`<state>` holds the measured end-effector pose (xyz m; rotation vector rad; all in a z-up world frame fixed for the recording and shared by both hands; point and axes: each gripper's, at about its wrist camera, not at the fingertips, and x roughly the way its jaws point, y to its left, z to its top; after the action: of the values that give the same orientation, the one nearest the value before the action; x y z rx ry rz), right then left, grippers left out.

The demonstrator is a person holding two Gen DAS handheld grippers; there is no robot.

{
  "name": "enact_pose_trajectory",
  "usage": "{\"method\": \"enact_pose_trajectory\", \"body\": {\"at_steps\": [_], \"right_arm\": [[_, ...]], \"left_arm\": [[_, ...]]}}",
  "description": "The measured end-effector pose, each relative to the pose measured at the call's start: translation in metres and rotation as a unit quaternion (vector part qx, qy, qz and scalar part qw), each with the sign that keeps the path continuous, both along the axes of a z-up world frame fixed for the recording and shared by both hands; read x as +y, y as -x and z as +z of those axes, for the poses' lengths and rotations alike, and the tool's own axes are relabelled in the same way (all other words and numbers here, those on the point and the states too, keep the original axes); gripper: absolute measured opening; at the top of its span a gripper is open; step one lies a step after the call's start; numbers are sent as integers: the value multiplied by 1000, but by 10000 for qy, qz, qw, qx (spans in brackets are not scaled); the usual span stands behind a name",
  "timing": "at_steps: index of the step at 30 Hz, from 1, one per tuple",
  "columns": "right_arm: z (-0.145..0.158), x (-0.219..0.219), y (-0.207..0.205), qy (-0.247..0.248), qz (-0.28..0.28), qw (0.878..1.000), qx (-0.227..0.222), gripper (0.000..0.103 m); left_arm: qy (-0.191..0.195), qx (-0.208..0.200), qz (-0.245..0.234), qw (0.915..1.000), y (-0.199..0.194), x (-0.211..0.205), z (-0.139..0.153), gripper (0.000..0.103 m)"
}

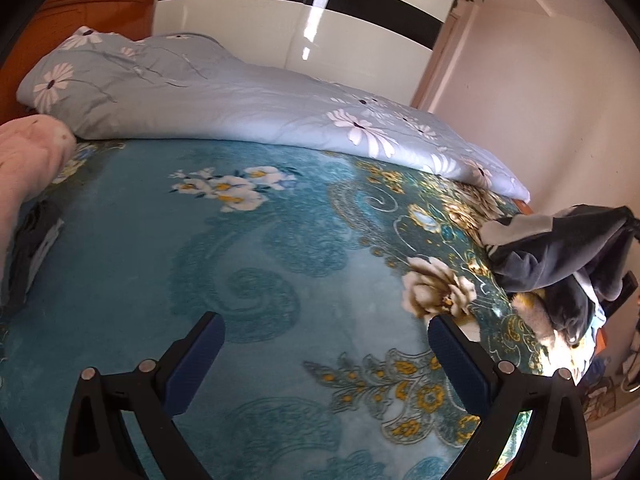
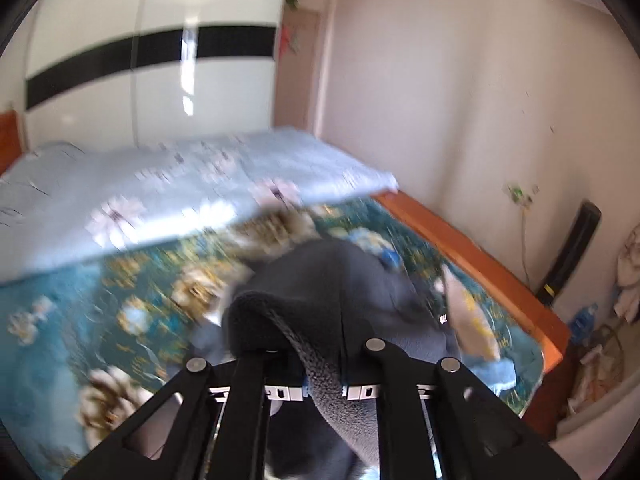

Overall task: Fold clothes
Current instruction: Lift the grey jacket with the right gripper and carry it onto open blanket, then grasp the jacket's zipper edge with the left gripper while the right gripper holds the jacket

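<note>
Right hand-held gripper (image 2: pixel 316 376) is clamped on the dark garment (image 1: pixel 560 256), far right of left view; left hand-held gripper (image 1: pixel 326 344) is wide, w/ nothing in it.

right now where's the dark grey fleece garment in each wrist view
Left wrist view: the dark grey fleece garment hangs at the right edge, lifted above the bed's right side, beyond the open left gripper.
Right wrist view: it fills the lower centre, pinched in the right gripper.
Shared landmark: the folded pale blue floral quilt across the far side of the bed.
</note>
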<state>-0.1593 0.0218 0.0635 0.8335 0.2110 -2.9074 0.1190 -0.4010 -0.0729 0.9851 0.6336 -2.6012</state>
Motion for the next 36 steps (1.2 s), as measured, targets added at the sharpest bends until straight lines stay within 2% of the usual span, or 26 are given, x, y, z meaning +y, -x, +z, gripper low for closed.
{"method": "enact_pose_trajectory", "body": {"at_steps": [4,8,12,16,20,22,28,32,36], "right_arm": [[47,-51,-37,107,697,9968,387,10],[88,-120,-81,134,1591,9842,760,10],[129,-187,-128,382,2632,9592,955,10],[151,-238,-173,608,3617,9248,1008,10],[127,-272,-178,534,4079,9094,616,10],[101,-283,-169,402,4127,9094,314,11],[16,-280,-117,-38,3651,9297,-485,11],[-32,-250,-61,-195,2924,9511,-971,11],[-84,-215,-5,-268,2166,9652,-1444,11]], "left_arm": [[-108,171,193,9996,-26,-18,6,103],[-151,295,368,9988,-50,-34,13,103],[-113,414,578,9974,-75,-50,22,103],[-51,534,796,9954,-100,-67,31,103],[33,520,1070,9929,-117,-81,30,103],[61,379,1147,9927,-118,-88,24,103],[-112,-31,869,9961,-96,-91,-10,103],[-231,-193,507,9983,-73,-84,-30,103],[-268,-308,193,9990,-52,-74,-45,103]]}}
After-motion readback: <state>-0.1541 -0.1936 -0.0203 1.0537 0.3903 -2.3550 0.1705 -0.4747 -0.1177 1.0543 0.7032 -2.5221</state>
